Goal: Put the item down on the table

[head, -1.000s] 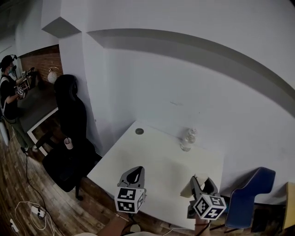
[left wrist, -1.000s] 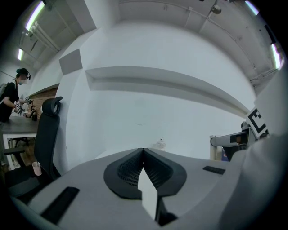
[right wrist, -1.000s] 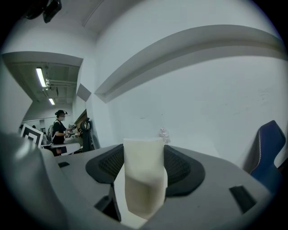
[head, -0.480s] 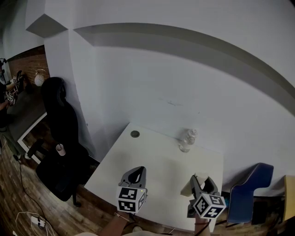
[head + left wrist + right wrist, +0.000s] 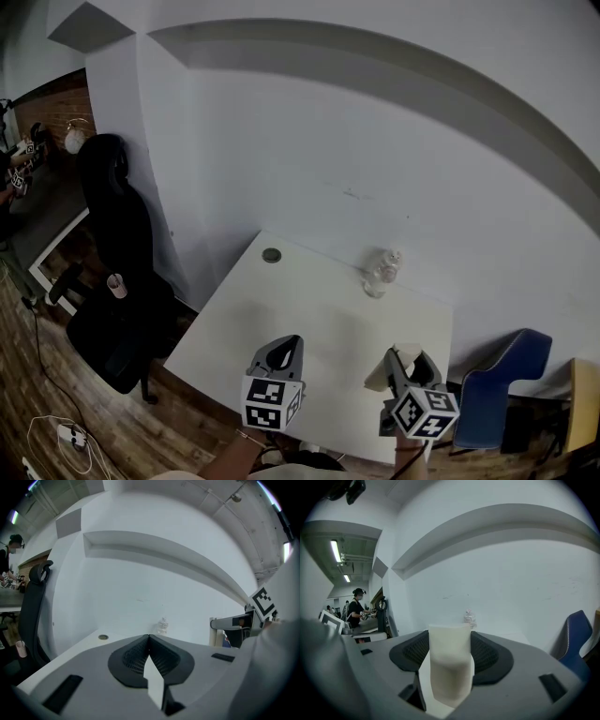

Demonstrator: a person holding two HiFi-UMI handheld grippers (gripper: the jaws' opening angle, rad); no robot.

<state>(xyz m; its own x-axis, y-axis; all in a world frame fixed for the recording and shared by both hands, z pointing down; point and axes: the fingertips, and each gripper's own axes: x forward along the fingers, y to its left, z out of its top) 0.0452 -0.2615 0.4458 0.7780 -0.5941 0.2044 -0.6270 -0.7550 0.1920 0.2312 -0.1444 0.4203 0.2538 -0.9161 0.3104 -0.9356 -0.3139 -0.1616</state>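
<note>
The right tongs (image 5: 450, 641) are clenched on a pale cream item (image 5: 449, 674). It is a smooth, matte, soft-looking piece with a flat top edge and rounded sides, standing upright between the dark ribbed pads. It fills the gap between them and rises above their tips. In the head view these tongs are over the near right part of the white bench (image 5: 309, 305), so the item is in the grip and not lying on the surface.

The left tongs (image 5: 149, 638) are clenched shut with nothing between them, the two ribbed pads meeting in a thin seam. They are over the near edge of the bench, to the left of the right tongs and apart from them.

The bench top is plain, flat and white. A clear, crinkled plastic bottle (image 5: 382, 273) stands at its far side near the white wall (image 5: 375, 159), and a round dark grommet (image 5: 271, 254) sits in the far left corner. A black high-backed office chair (image 5: 111, 234) is left of the bench, and a blue moulded chair (image 5: 506, 375) is to its right.
</note>
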